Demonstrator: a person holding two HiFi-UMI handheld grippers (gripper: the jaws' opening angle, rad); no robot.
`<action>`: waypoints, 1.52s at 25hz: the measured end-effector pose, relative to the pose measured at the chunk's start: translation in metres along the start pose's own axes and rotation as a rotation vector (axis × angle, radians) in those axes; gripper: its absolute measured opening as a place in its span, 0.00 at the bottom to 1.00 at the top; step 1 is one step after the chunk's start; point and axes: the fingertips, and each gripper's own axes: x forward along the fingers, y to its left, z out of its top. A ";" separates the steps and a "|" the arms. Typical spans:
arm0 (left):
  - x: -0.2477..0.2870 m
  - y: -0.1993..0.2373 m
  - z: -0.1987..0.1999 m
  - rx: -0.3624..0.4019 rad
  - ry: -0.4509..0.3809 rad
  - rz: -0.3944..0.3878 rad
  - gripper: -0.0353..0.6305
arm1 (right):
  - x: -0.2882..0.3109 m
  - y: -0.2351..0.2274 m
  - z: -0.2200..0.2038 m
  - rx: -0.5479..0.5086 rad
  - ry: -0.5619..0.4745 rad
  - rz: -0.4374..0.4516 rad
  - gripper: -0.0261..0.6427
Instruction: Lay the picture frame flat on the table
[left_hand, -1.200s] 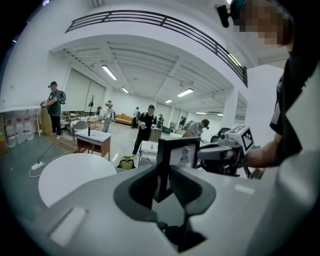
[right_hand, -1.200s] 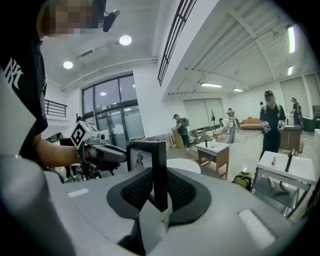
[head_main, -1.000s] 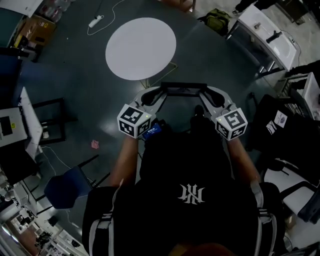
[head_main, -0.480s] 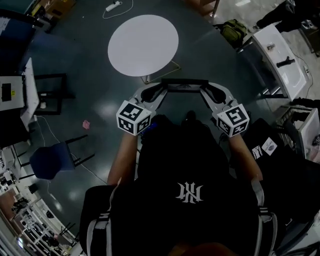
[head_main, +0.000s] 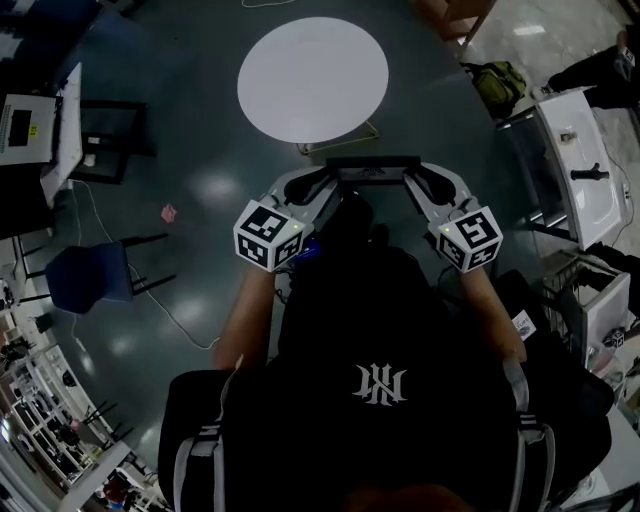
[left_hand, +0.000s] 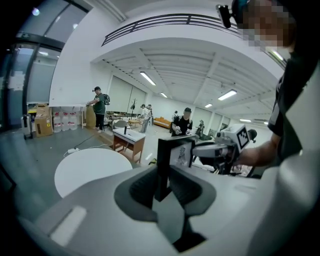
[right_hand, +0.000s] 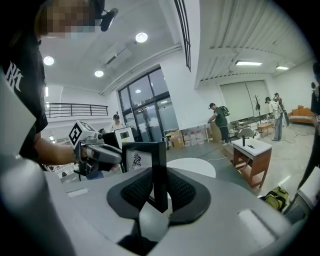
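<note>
Black frame, in the head view, is held upright in mid-air between left gripper and right gripper, short of the white table; the left gripper view shows jaws clenched on one side edge, the right gripper view on the other.

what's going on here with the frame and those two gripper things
A person stands facing a round white table and holds a picture frame between two hand-held grippers. The left gripper is clamped on one side edge of the frame and the right gripper on the other. The frame is upright in the air on the near side of the table, so it has not been laid flat yet.
</note>
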 end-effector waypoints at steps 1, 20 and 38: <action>0.000 0.008 0.000 -0.012 -0.006 0.006 0.16 | 0.009 -0.002 0.002 -0.006 0.008 0.010 0.17; 0.062 0.200 0.084 -0.134 -0.113 0.037 0.16 | 0.195 -0.092 0.106 -0.103 0.117 0.067 0.17; 0.028 0.337 0.086 -0.258 -0.180 0.192 0.15 | 0.354 -0.077 0.149 -0.174 0.184 0.214 0.17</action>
